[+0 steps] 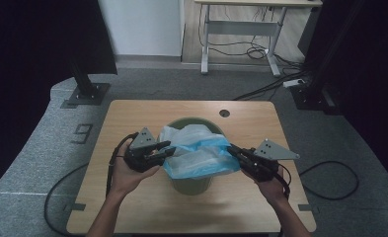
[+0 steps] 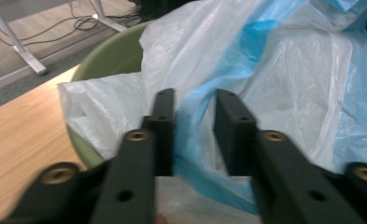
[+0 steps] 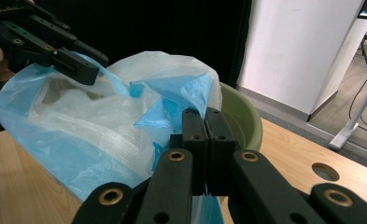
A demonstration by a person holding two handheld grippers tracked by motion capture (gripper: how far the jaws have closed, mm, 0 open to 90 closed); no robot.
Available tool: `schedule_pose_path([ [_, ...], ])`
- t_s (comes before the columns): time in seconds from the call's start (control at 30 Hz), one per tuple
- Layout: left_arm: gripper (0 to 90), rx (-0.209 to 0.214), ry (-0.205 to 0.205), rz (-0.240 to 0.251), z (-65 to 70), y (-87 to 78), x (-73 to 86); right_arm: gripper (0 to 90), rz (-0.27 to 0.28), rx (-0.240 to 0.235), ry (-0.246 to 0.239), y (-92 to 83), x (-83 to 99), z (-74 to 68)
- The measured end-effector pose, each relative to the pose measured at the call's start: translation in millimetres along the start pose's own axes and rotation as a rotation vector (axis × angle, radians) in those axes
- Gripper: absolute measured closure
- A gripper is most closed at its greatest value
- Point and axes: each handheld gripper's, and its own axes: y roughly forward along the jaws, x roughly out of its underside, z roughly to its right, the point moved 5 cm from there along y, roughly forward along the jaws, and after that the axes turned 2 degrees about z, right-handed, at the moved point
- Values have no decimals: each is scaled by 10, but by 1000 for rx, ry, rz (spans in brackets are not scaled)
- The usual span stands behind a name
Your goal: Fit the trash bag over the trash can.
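— Forearms enter at the worktop's near edge. Status?
— Right gripper (image 3: 204,154): jaws pressed together, pinching the blue bag (image 1: 201,158). Left gripper (image 2: 195,135): jaws spread astride a fold. Bag sits bunched over the green bin (image 1: 191,183), mid-worktop.
— Step?
— Probably lining the bin. Next: left clamps, both stretch the mouth over the rim.

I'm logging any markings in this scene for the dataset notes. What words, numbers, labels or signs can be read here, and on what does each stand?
"9": a grey numeral marked on the grey carpet left of the wooden table, in the high view.
No print can be read on the blue and white plastic bag, the green bin, the left claw or the right claw.
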Motion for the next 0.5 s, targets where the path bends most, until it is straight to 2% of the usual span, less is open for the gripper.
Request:
schedule_pose_path([
  [0.03, 761, 8, -1, 3, 2, 14, -9, 874, 1, 0, 2, 3, -2, 0],
  [0.07, 841, 11, 4, 4, 1, 28, -19, 873, 1, -2, 2, 10, -6, -2],
  [0.1, 841, 12, 6, 5, -2, 36, -25, 873, 1, -2, 2, 10, -6, -2],
  [0.13, 883, 21, 1, 14, -12, 55, -43, 868, -2, -6, -3, 16, -9, -9],
  [0.23, 894, 23, -18, 33, -48, 76, -63, 851, -3, -8, -8, 16, -13, -13],
  [0.27, 897, 23, -29, 43, -69, 79, -70, 815, -2, -13, -10, 10, -19, -12],
  [0.33, 899, 22, -65, 73, -121, 72, -83, 714, 15, 10, -9, -23, -38, -4],
  [0.4, 900, 10, -89, 93, -164, 60, -92, 666, 35, 26, -5, -73, -61, -5],
  [0.43, 900, 10, -89, 93, -164, 60, -92, 666, 35, 26, -5, -73, -61, -5],
  [0.5, 900, -11, -108, 108, -194, 37, -100, 626, 74, 34, 0, -220, -98, -37],
])
